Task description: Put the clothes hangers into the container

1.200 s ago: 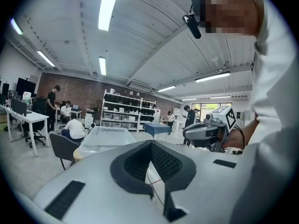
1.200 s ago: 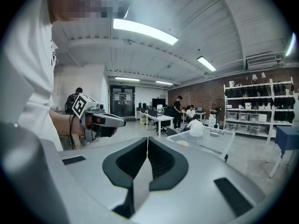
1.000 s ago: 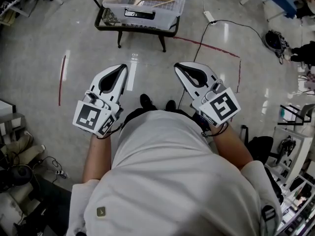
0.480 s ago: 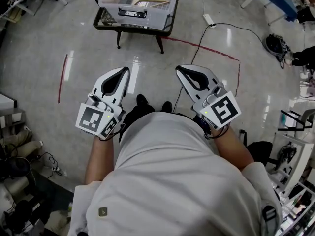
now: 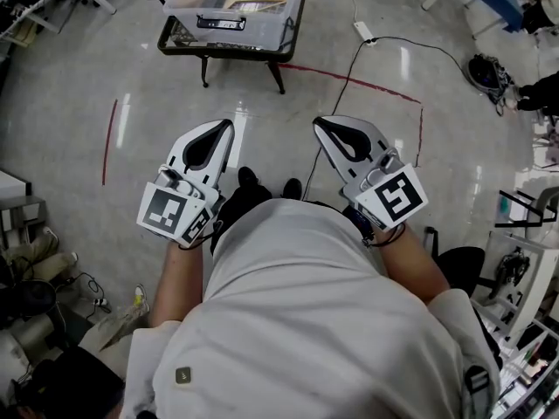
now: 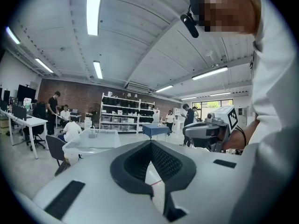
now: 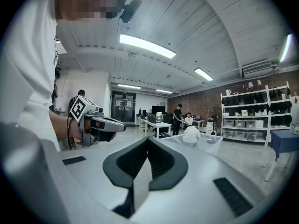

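Grippers: two. The left gripper [image 5: 223, 123] and the right gripper [image 5: 318, 122] are both clenched on nothing, side by side and apart, pointing far.
Container: one clear plastic container [image 5: 288, 7], at the far centre-left, on a low black bench [image 5: 168, 44].
Hangers: one tan wooden hanger [image 5: 254, 3] shows inside the container. Whether more lie there cannot be told.
Open room: bare floor [image 5: 157, 103] lies between the grippers and the bench.
Edges: a red tape line [image 5: 349, 74] runs right from the bench, then turns near. A black cable [image 5: 349, 81] crosses it.
Head view only: the hanger, the tape line and the person's two shoes [image 5: 249, 178].
Gripper views only: far shelving [image 6: 126, 113] on a brick wall, and several people at desks.
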### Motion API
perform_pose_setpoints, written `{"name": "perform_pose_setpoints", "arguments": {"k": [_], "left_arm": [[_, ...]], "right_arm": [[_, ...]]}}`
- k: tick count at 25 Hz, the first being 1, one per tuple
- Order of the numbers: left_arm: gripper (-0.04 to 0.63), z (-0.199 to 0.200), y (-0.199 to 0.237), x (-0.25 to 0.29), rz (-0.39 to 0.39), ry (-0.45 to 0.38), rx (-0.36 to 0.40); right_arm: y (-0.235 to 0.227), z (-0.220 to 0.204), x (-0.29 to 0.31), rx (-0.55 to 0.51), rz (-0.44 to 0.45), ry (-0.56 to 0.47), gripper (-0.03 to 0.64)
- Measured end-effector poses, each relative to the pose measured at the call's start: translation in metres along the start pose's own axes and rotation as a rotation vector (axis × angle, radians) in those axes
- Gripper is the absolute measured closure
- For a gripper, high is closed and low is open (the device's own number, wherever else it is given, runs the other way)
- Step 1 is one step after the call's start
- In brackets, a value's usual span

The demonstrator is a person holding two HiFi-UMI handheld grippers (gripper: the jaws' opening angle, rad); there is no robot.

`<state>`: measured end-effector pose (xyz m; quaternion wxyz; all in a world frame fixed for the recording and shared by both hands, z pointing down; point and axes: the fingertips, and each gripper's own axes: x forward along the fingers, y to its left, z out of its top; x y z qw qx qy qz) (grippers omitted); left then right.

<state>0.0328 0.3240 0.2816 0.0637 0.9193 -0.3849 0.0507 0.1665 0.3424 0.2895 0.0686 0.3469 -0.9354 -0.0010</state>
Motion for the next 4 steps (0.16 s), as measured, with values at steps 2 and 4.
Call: {"name": "perform_pose_setpoints", "arguments": {"k": [2,4], "left_arm": [[0.578,-0.0001,-0.0064,0.0042,-0.005,0.001,0.002],[0.578,-0.0006,-0.0128,0.0078,-0.009,0.002,0.003]], "right_arm": [[-0.004,-0.0015,-0.0066,0.002,-0.005,-0.001,0.597],[-0.0069,-0.0032,-0.0127,0.003,-0.008,-0.001,0.597]]}}
